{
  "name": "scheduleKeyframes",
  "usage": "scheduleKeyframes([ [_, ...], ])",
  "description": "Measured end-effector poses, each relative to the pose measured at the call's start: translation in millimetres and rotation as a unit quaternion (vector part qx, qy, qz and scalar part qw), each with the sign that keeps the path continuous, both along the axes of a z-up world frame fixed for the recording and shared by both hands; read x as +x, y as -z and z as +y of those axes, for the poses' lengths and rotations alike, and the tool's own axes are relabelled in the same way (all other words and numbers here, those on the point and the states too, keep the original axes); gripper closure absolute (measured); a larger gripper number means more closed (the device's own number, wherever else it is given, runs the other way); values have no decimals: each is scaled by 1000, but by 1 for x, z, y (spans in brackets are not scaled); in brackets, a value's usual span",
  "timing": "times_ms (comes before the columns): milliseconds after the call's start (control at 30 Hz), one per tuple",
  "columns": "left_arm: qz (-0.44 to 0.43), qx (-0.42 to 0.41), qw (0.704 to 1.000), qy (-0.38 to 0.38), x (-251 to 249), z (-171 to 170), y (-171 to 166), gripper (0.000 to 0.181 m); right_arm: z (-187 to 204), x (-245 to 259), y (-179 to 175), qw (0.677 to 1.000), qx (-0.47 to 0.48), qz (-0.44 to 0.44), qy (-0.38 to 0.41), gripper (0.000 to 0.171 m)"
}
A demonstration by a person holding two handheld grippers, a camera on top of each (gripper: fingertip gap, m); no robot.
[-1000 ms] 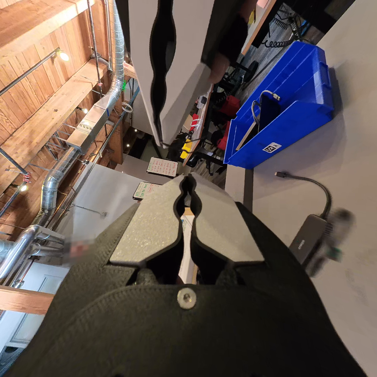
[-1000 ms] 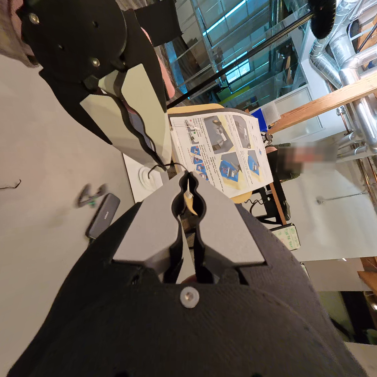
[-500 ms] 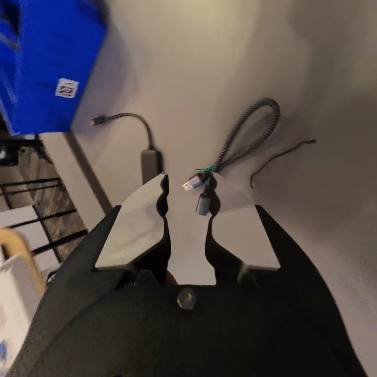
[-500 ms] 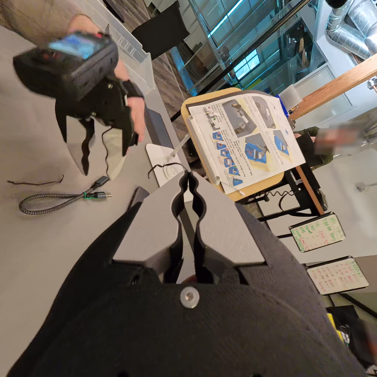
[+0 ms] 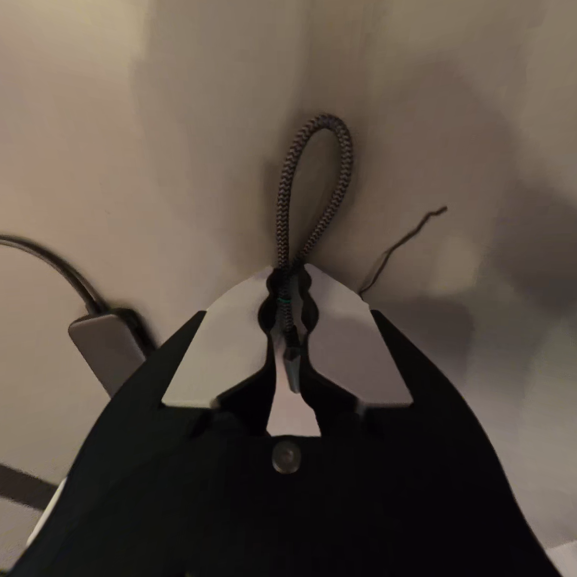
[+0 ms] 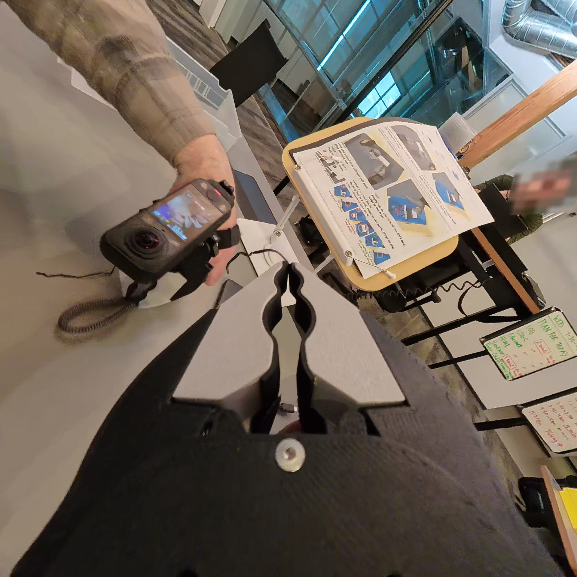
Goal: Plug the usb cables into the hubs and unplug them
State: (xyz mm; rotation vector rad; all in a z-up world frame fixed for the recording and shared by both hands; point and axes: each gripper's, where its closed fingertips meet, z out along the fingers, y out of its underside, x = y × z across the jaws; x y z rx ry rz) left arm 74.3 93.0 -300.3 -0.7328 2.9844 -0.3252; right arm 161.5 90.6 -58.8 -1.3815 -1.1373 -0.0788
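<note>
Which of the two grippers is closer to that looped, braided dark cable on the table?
Left. The left gripper is closed around the braided dark cable near its plugs; the right gripper hangs shut and empty, off to the side.

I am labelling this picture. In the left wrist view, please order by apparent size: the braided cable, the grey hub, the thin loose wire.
1. Braided cable, partly hidden in the left gripper.
2. Grey hub; partly hidden too, so its rank against the cable is unsure.
3. Thin loose wire, clearly smallest.
</note>
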Motion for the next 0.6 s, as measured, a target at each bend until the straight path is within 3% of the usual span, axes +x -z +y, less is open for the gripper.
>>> scheduleKeyframes([
  [267, -107, 2, 993, -48, 27, 11, -7, 175, 3, 13, 2, 1000, 0, 18, 0, 171],
  [433, -272, 37, 957, -91, 55, 21, -80, 176, 0, 17, -10, 1000, 14, 23, 4, 171],
  [600, -372, 50, 920, -116, 60, 10, -153, 175, -7, 5, -24, 999, 33, 13, -8, 171],
])
